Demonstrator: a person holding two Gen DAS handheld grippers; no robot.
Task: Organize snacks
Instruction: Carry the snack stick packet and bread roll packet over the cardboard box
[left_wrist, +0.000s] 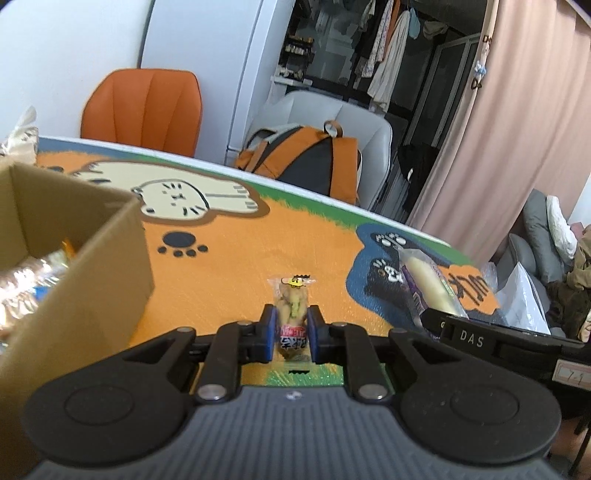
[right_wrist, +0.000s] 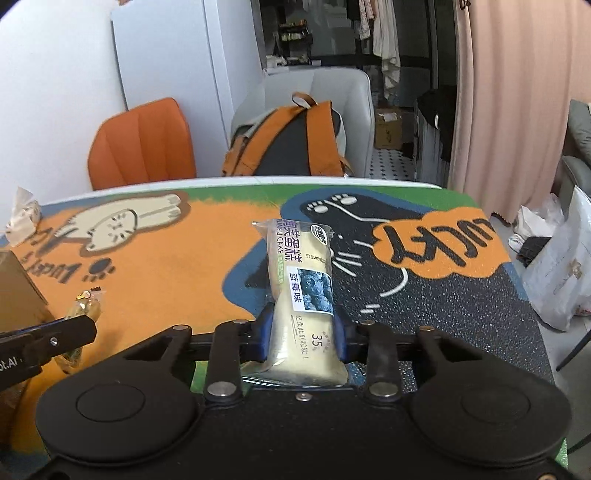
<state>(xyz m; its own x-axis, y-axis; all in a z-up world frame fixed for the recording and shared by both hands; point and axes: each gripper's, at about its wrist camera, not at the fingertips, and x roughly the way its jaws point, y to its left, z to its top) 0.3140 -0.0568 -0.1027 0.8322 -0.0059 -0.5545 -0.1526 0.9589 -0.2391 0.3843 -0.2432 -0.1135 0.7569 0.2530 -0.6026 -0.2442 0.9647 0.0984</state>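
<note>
In the left wrist view my left gripper (left_wrist: 290, 317) is shut on a small clear snack packet (left_wrist: 293, 295) with a red label, held just above the cat-print table mat (left_wrist: 240, 266). An open cardboard box (left_wrist: 92, 280) with shiny wrapped snacks inside stands close on its left. In the right wrist view my right gripper (right_wrist: 303, 321) is shut on a long white cake packet (right_wrist: 301, 266), its blue pads pressing both sides near the packet's lower end. The same cake packet (left_wrist: 428, 280) shows to the right in the left wrist view. The small snack packet (right_wrist: 86, 306) and the box corner (right_wrist: 14, 291) sit at the left edge.
Behind the table's far edge stand an orange chair (left_wrist: 144, 107) and a grey chair with an orange-and-grey backpack (left_wrist: 306, 158). A crinkled clear wrapper (right_wrist: 22, 218) lies at the table's far left. A pink curtain (right_wrist: 509, 110) and white bags (right_wrist: 561, 273) are to the right of the table.
</note>
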